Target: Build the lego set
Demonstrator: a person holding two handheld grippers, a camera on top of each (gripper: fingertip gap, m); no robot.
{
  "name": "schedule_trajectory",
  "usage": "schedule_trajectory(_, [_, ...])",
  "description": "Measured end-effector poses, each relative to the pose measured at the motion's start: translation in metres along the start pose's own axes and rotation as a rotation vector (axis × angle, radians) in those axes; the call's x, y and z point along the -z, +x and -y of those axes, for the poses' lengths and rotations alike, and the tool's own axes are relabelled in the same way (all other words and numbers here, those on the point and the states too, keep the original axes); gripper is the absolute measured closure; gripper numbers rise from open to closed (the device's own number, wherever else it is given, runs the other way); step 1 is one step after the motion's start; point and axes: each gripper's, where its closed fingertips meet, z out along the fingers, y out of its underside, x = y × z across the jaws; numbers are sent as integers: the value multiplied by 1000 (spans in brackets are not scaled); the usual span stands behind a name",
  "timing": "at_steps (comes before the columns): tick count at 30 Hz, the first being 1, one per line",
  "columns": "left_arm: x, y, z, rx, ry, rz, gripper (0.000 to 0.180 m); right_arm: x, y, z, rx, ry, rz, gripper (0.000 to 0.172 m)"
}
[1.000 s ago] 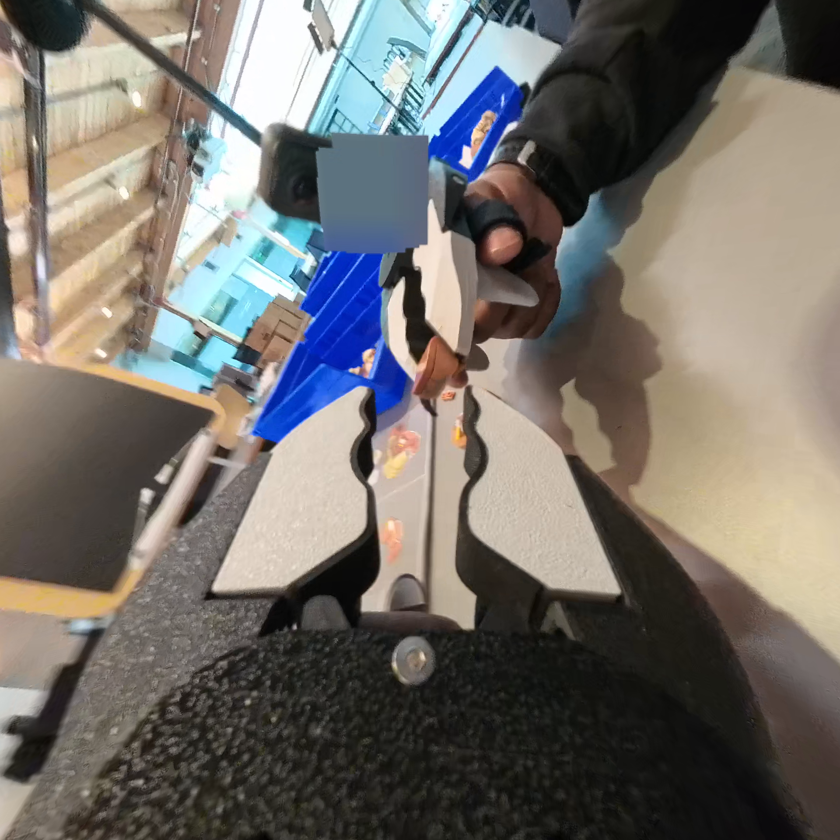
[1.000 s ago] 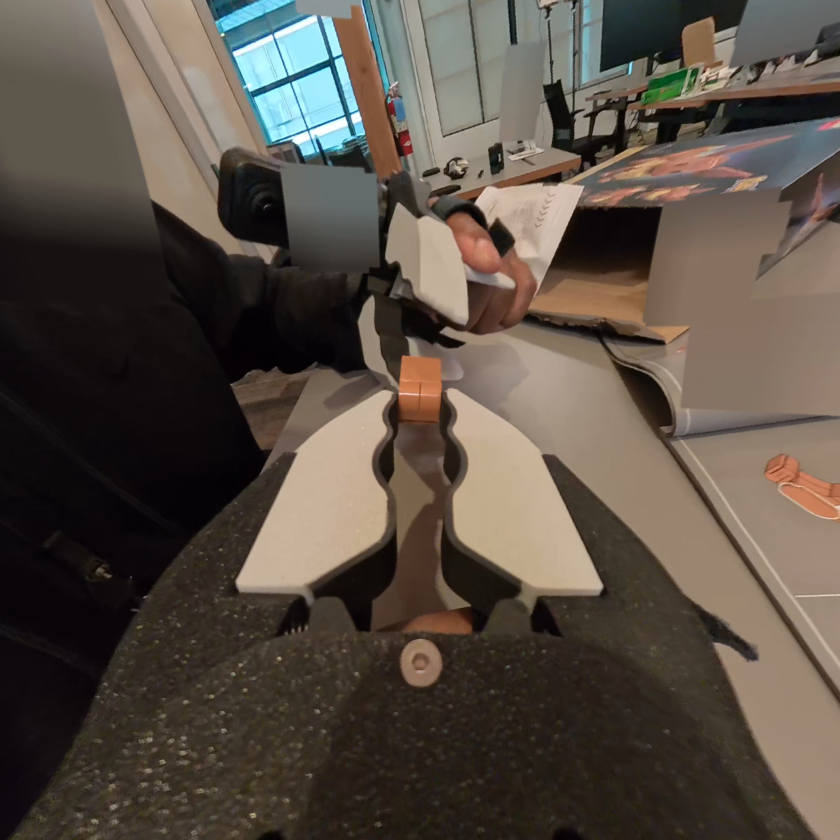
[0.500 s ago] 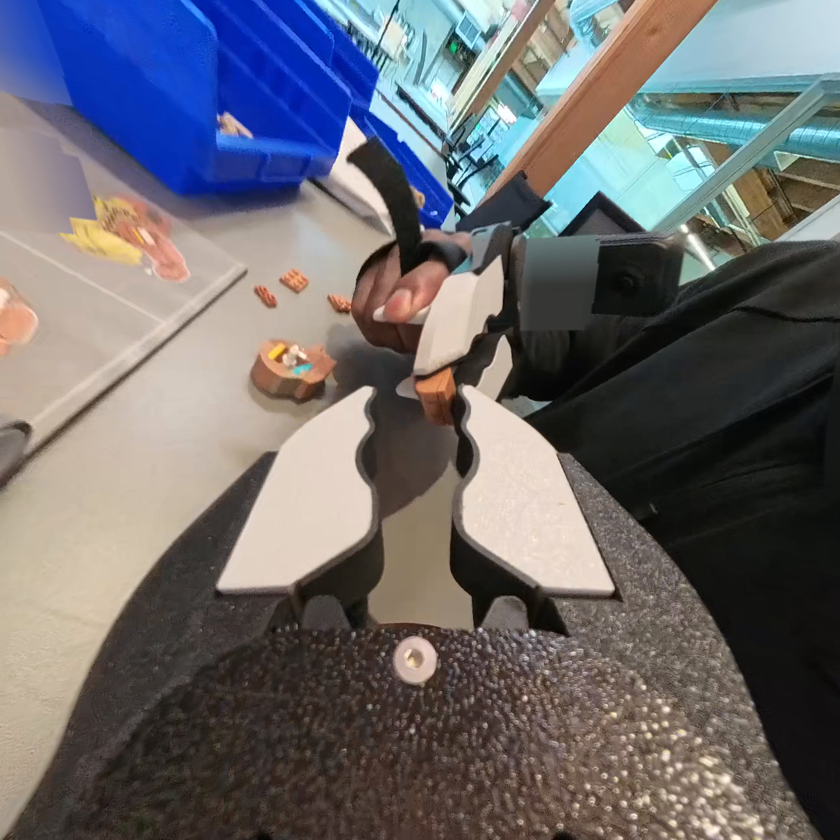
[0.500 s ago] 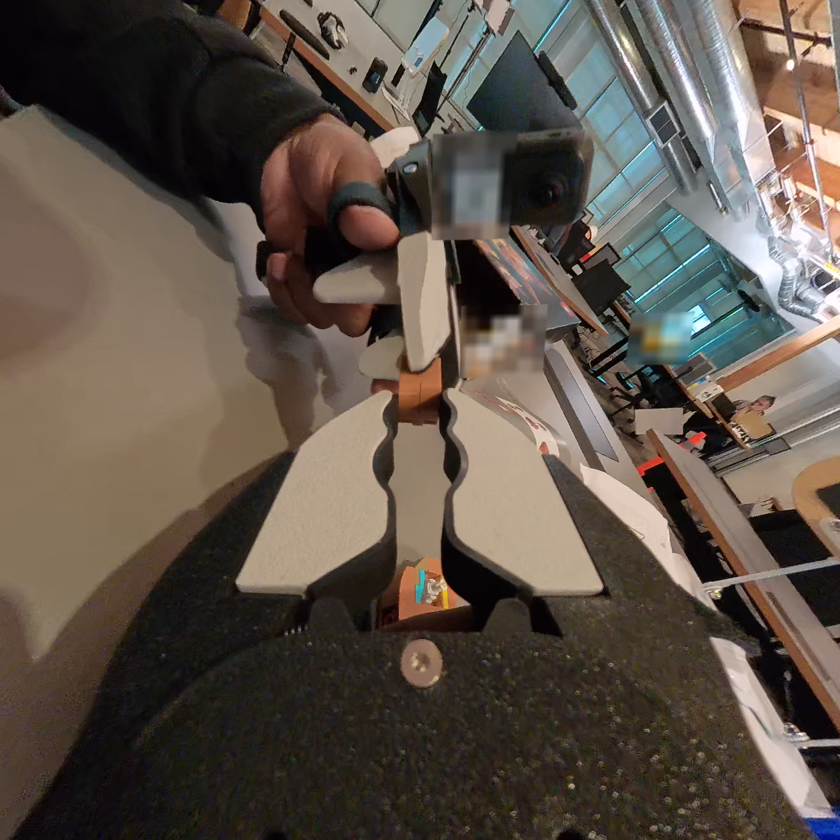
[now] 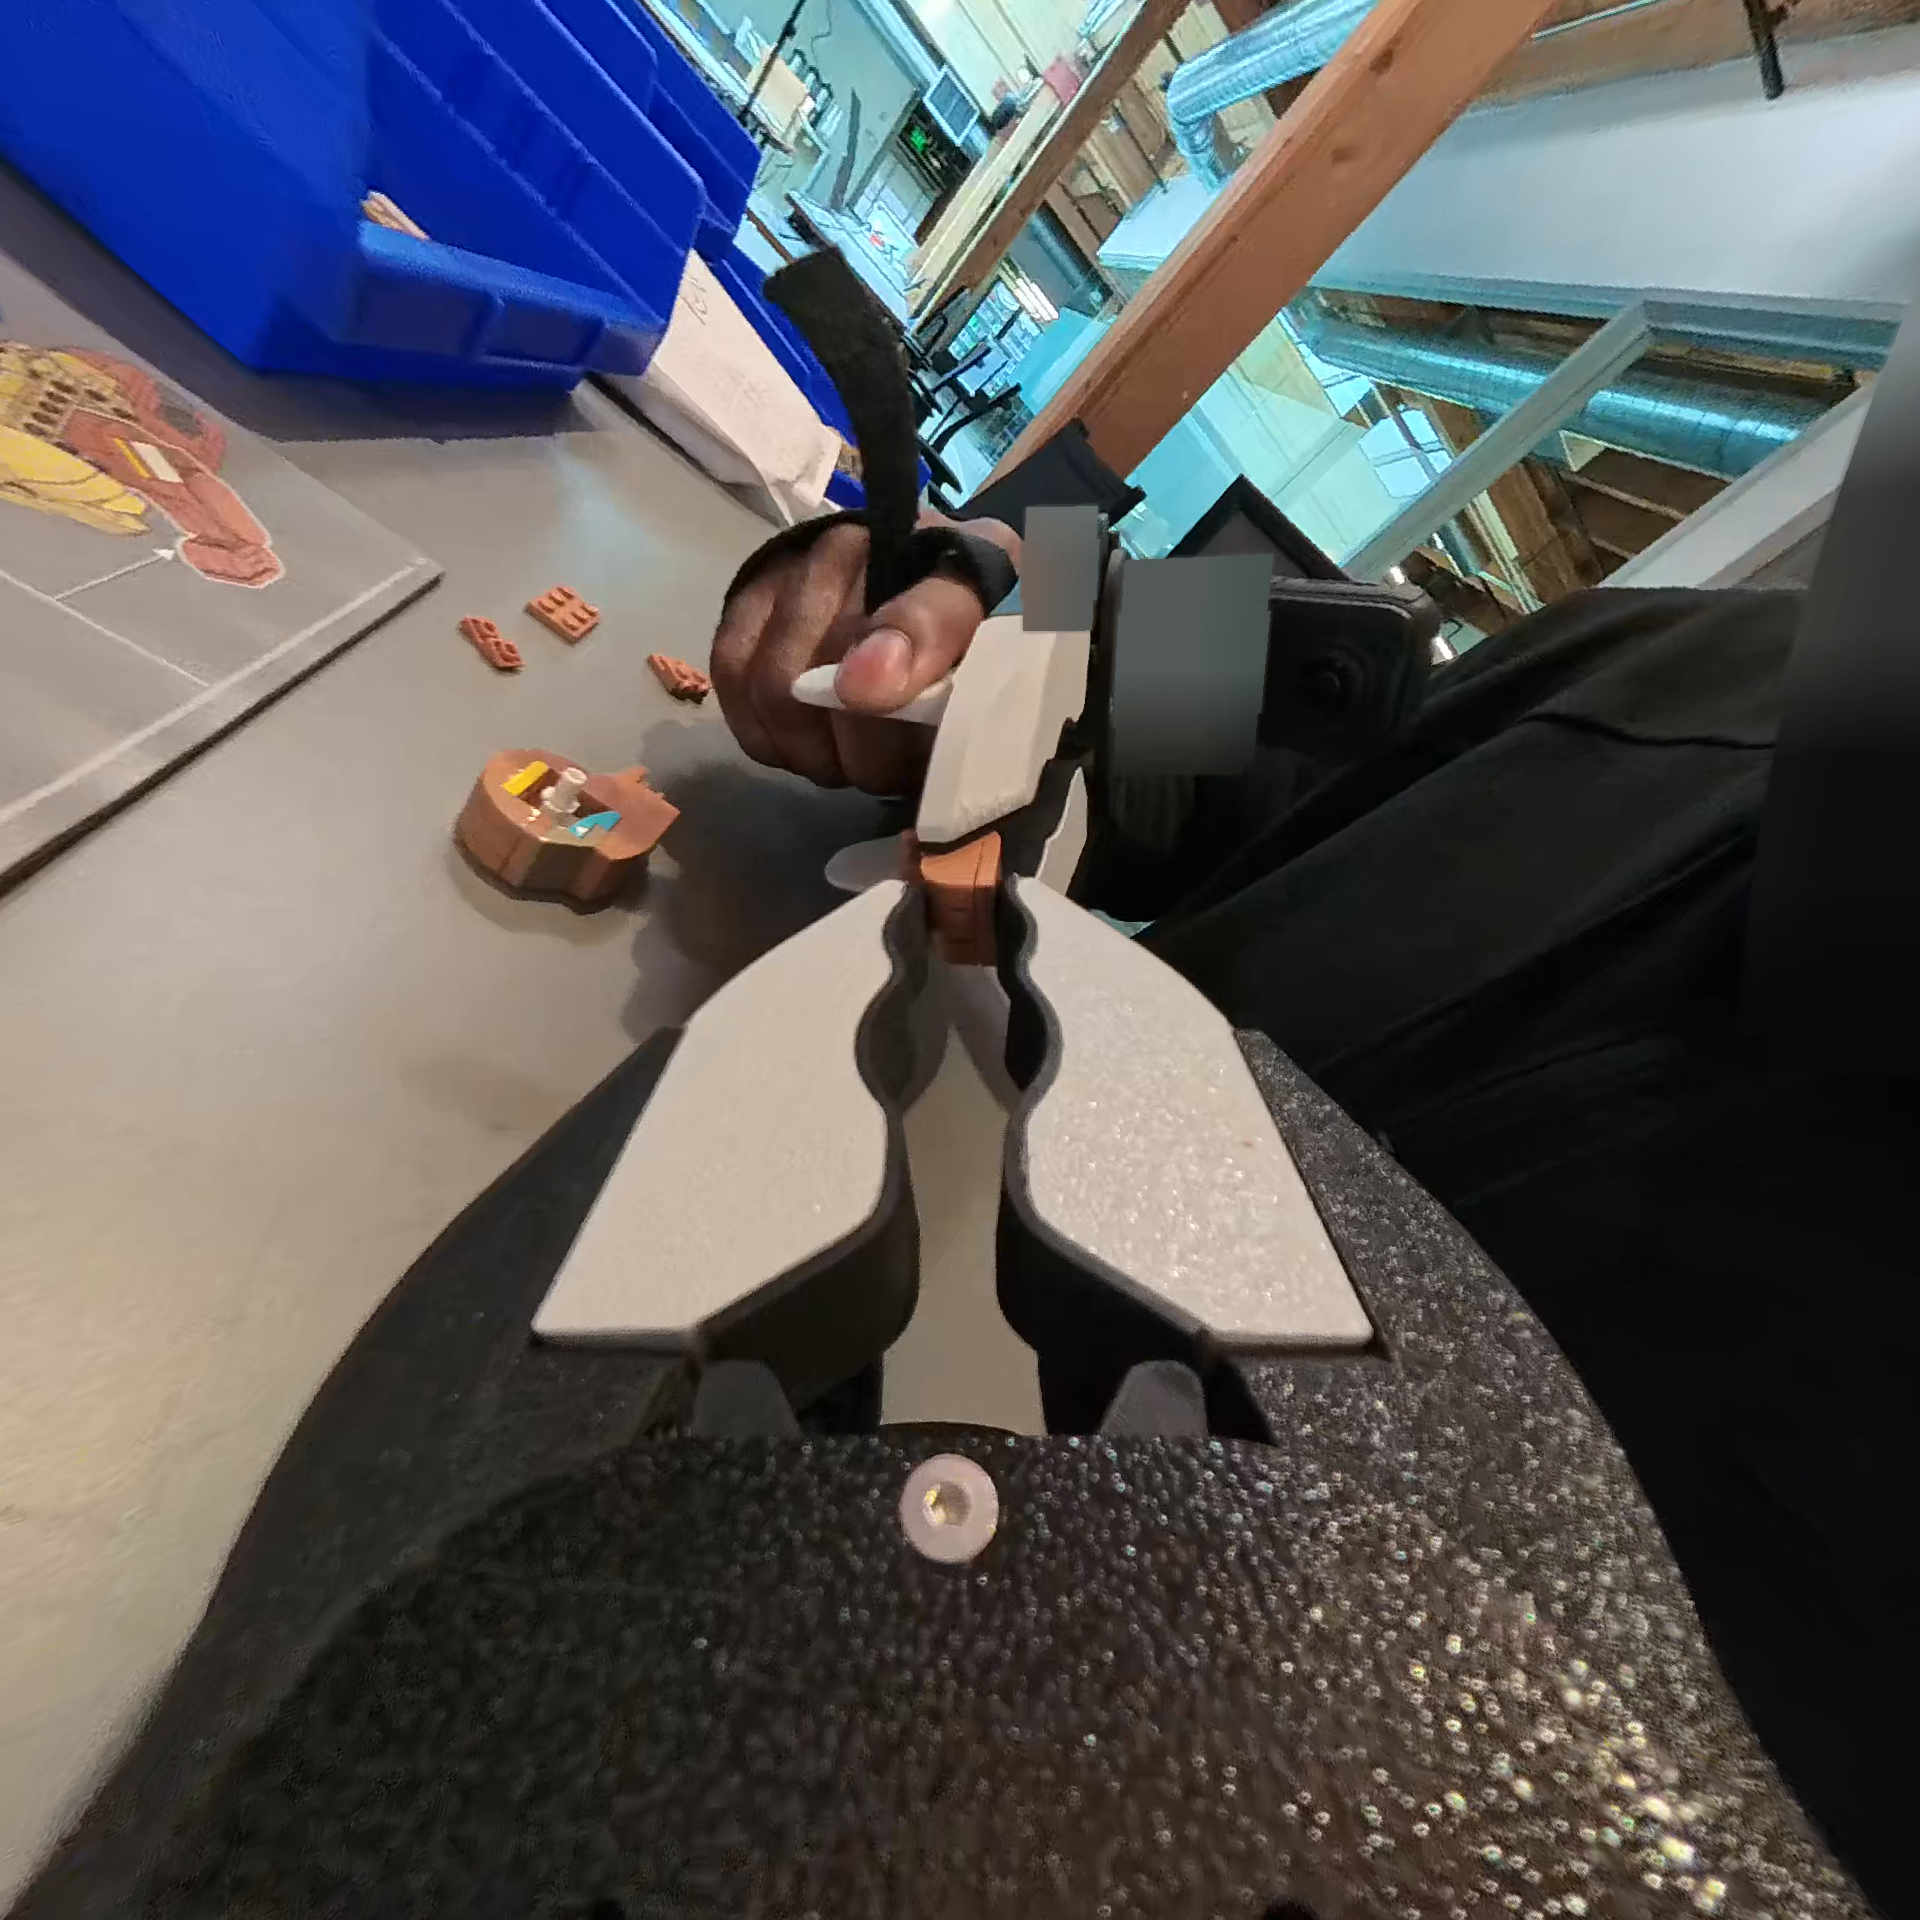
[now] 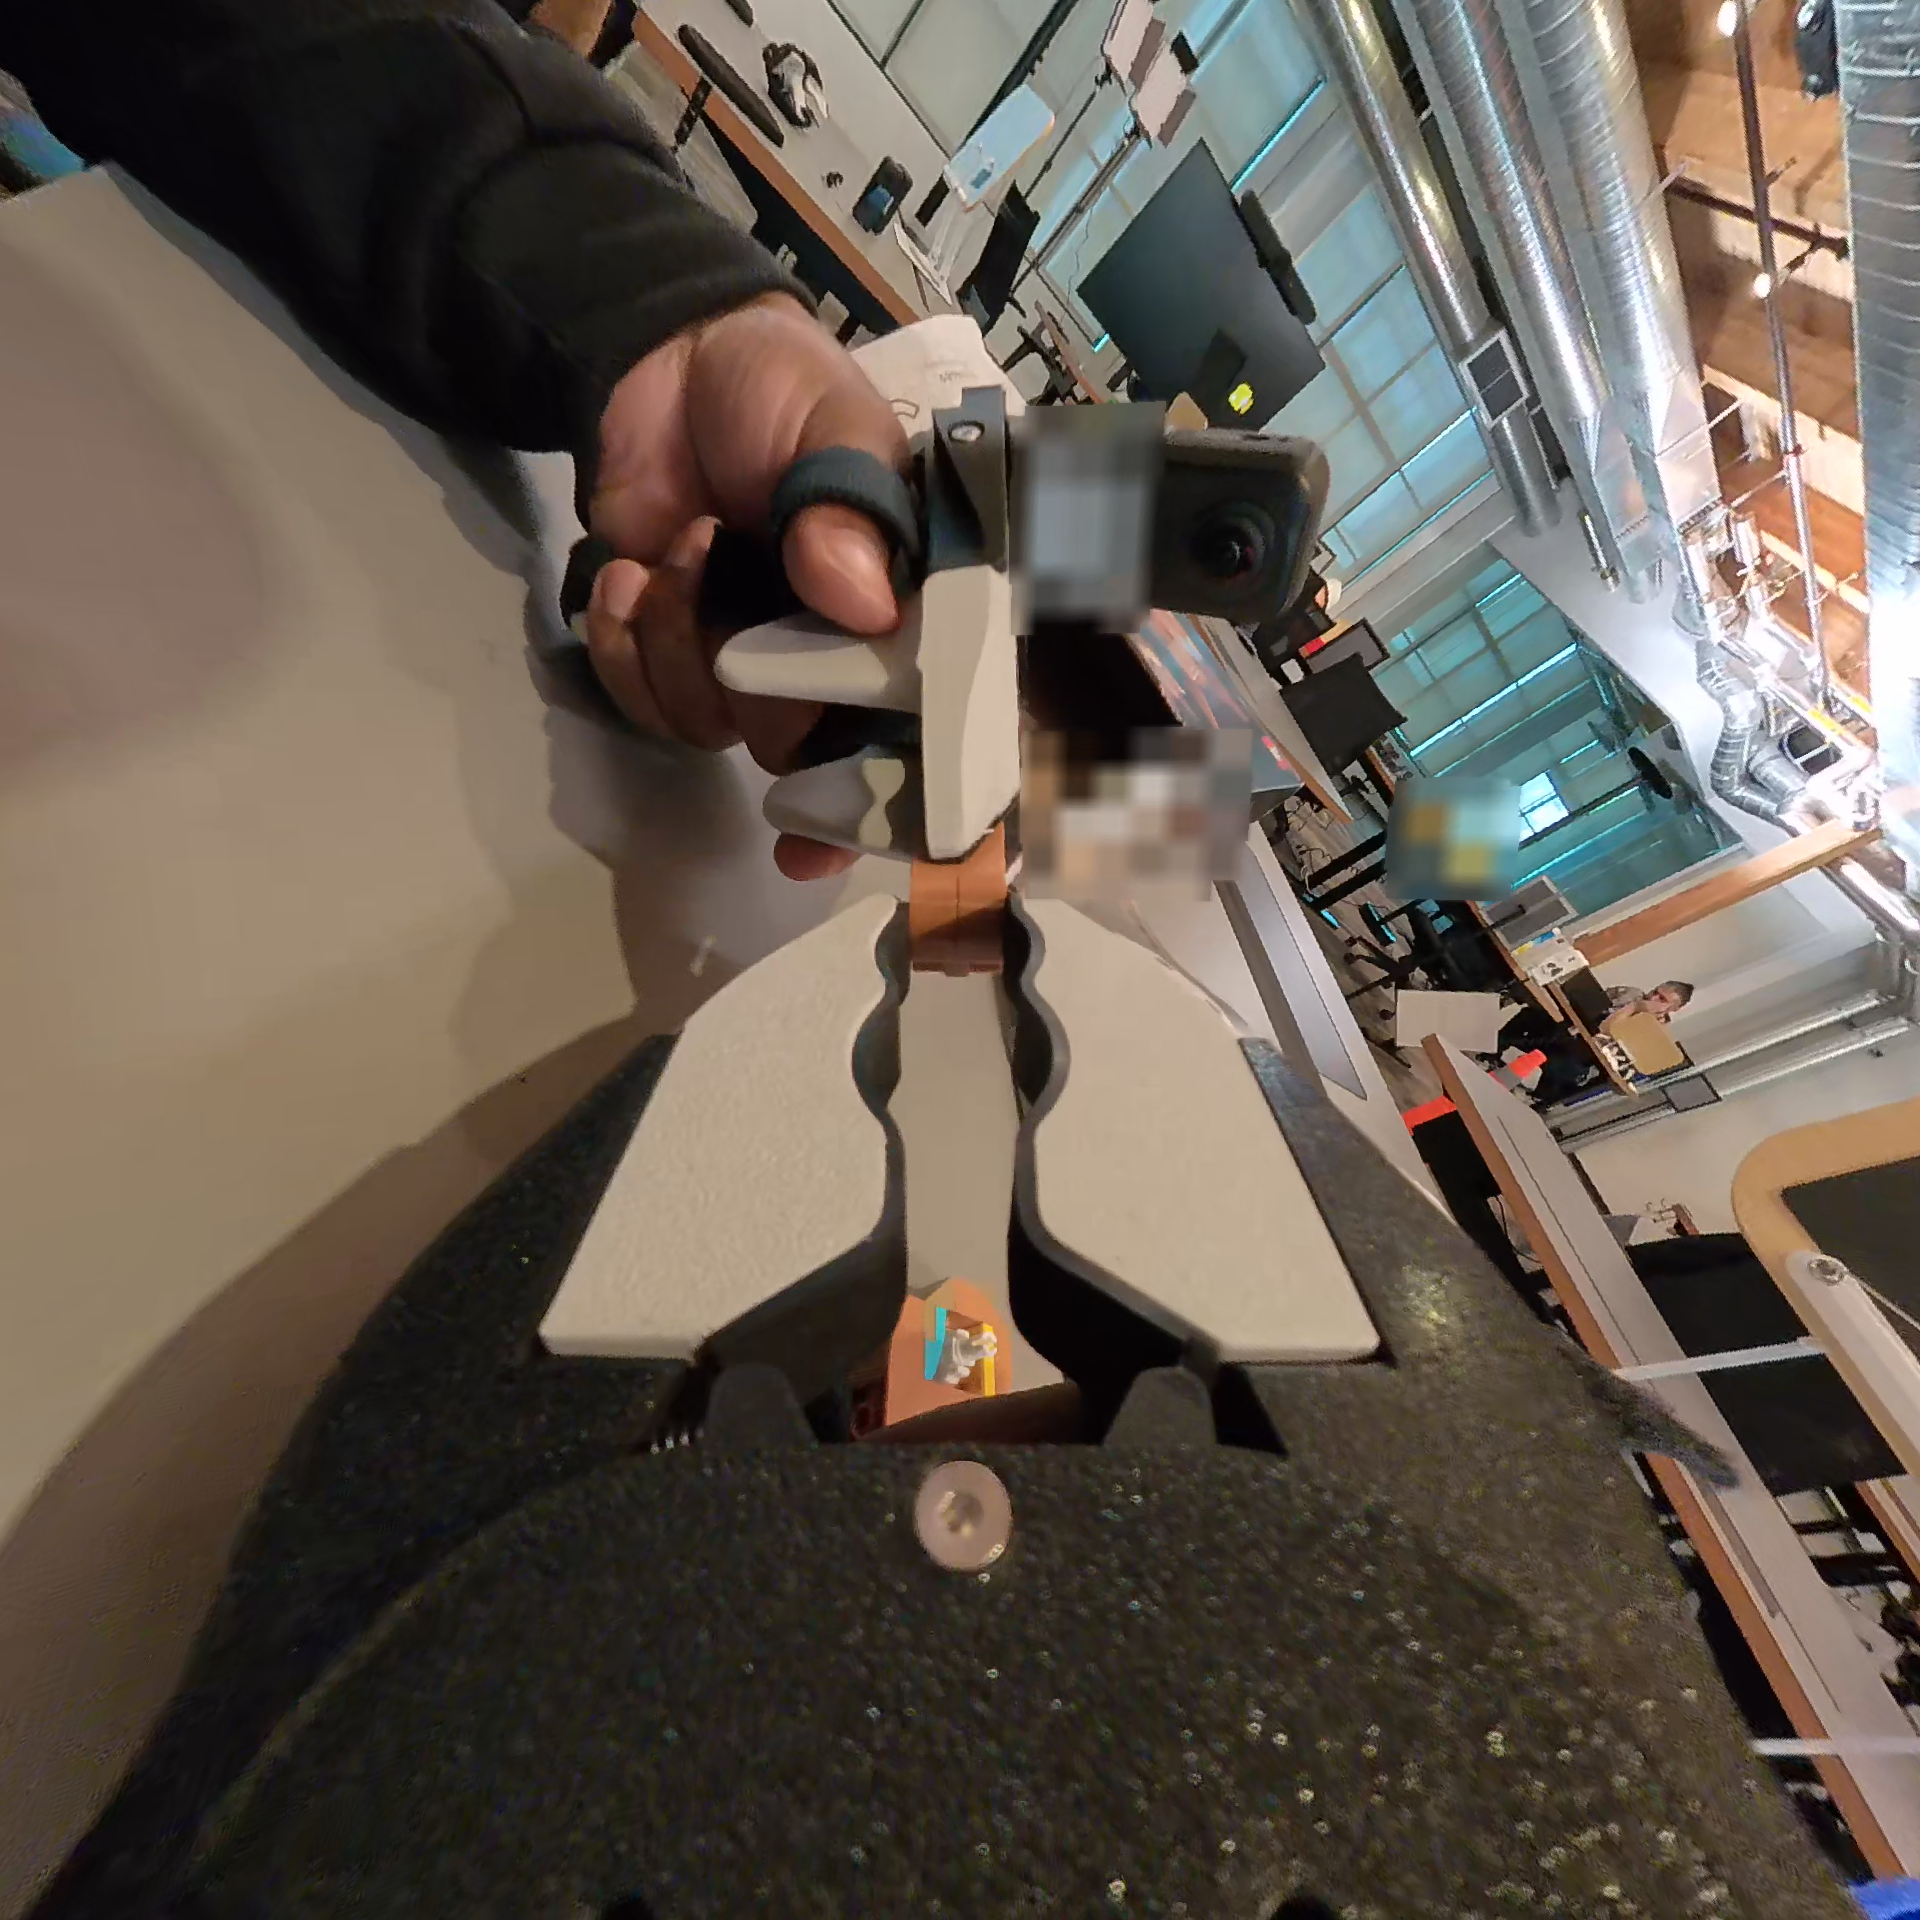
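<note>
- Narrowed since a moment ago, my left gripper (image 5: 954, 914) now clamps the brown brick piece (image 5: 961, 894), both pads pressed against its sides.
- My right gripper (image 6: 956, 925) has kept its clench on the same brown brick piece (image 6: 956, 914), so both hold it, tip to tip, above the grey table (image 5: 260, 1039).
- Nearby on the table sits a round brown build (image 5: 561, 831), with small loose brown plates (image 5: 561, 613) beyond it.

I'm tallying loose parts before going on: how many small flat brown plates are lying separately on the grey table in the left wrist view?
3: one nearest the printed sheet, one just beyond it, one beside the hand. More may be hidden behind the hand and grippers.
</note>
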Motion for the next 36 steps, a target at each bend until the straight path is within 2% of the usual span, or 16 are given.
schedule_trajectory(10, [-2,6,-1,-31,-3,-33,168,3,0,5,49,18,-2,155])
schedule_trajectory(13, [-2,1,4,-148,5,31,168,2,4,0,7,0,-8,155])
schedule_trajectory(14, [-1,1,6,-206,9,54,165,2,4,1,-52,12,5,155])
schedule_trajectory(16, [2,-2,10,-309,22,114,139,3,5,6,-206,57,44,155])
schedule_trajectory(19, [10,-5,16,-478,35,193,125,3,6,9,-505,89,155,155])
schedule_trajectory(25, [16,14,29,-640,139,166,128,4,10,9,-995,120,309,155])
schedule_trajectory(30, [14,16,24,-895,123,231,140,7,23,12,-1393,225,402,155])
schedule_trajectory(32, [11,12,20,-979,97,270,141,8,26,10,-1475,240,414,155])
schedule_trajectory(36, [8,11,22,-1111,119,324,141,6,20,11,-1522,218,454,155])
